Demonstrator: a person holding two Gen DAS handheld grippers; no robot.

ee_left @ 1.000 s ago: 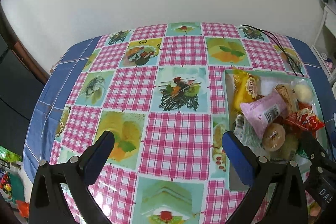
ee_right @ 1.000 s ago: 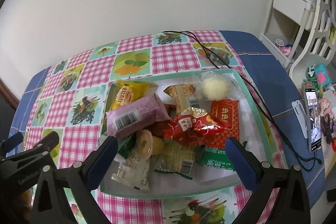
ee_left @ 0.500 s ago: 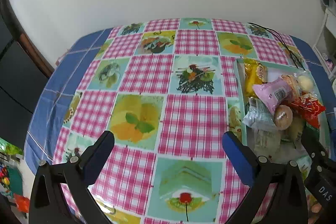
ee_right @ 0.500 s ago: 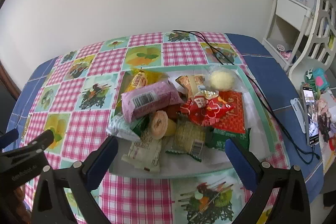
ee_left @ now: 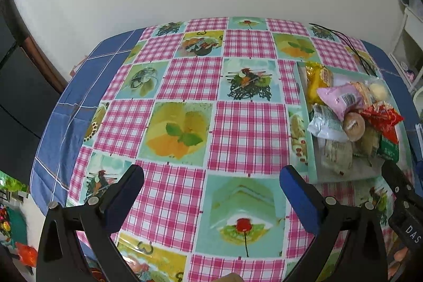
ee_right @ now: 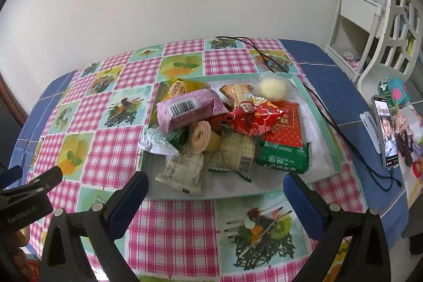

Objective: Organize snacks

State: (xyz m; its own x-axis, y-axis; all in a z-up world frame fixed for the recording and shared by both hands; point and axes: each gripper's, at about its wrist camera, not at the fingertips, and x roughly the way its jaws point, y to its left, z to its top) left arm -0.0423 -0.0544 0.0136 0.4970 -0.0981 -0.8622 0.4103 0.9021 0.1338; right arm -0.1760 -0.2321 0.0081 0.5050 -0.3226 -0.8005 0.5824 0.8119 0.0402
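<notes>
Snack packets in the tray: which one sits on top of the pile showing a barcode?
The pink packet, lying across the pile's left side with its black barcode facing up; the red packet beside it shows a flower print instead.

Plain white wall (ee_right: 158, 4); white shelf unit (ee_right: 370, 25) at right.

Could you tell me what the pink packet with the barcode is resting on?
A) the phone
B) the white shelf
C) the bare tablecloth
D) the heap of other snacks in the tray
D: the pink packet lies atop the other snacks inside the tray.
</notes>
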